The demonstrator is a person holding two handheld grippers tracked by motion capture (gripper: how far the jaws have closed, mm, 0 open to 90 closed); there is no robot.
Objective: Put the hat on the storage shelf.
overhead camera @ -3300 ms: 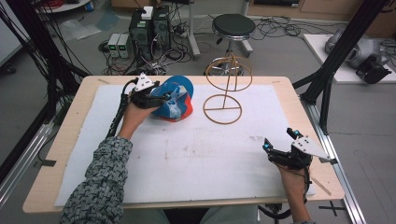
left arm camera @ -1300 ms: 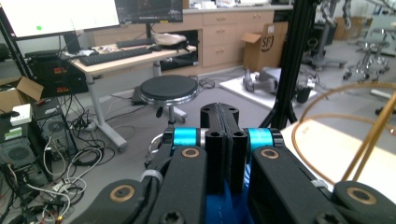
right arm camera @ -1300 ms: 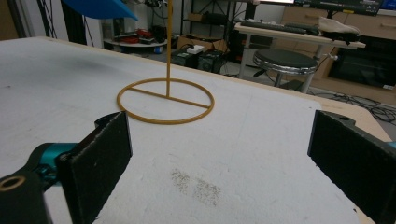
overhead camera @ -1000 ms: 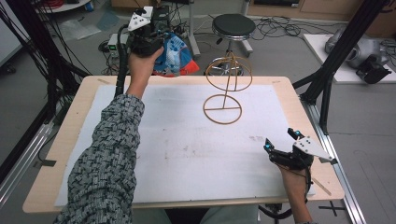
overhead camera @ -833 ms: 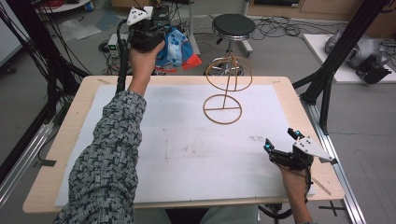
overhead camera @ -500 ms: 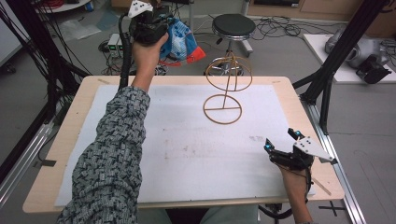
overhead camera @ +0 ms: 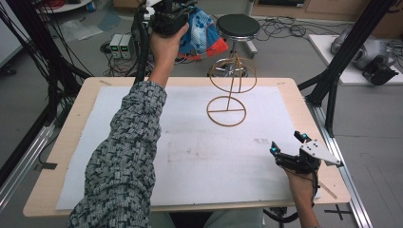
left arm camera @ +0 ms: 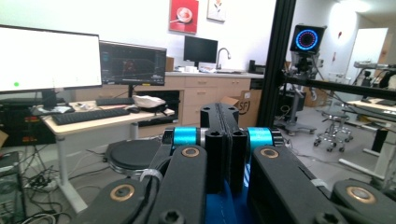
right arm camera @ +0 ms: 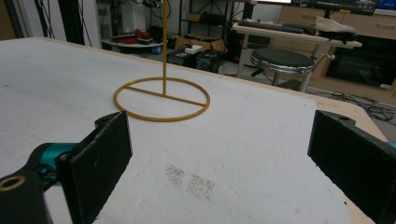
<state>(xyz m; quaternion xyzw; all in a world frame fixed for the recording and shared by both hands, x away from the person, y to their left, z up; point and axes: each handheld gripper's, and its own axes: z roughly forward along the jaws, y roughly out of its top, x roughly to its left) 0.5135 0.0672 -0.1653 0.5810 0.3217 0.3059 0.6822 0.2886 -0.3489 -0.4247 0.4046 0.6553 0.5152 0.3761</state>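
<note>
- Blue, white and orange bag [overhead camera: 203, 29] hangs in the air beyond the far edge of the table [overhead camera: 66, 128], above the floor, near a round stool [overhead camera: 238, 24].
- Left gripper [overhead camera: 183, 16] holds it up, jaws closed tight on the bag; in the left gripper view blue material shows just under the pressed-together jaws.
- Yellow wire stand [overhead camera: 229, 88] sits on the white sheet [overhead camera: 199, 156] toward the far edge, right of the raised arm.
- Right gripper [overhead camera: 287, 143] rests near the table's right near corner, jaws wide apart with nothing between them.
</note>
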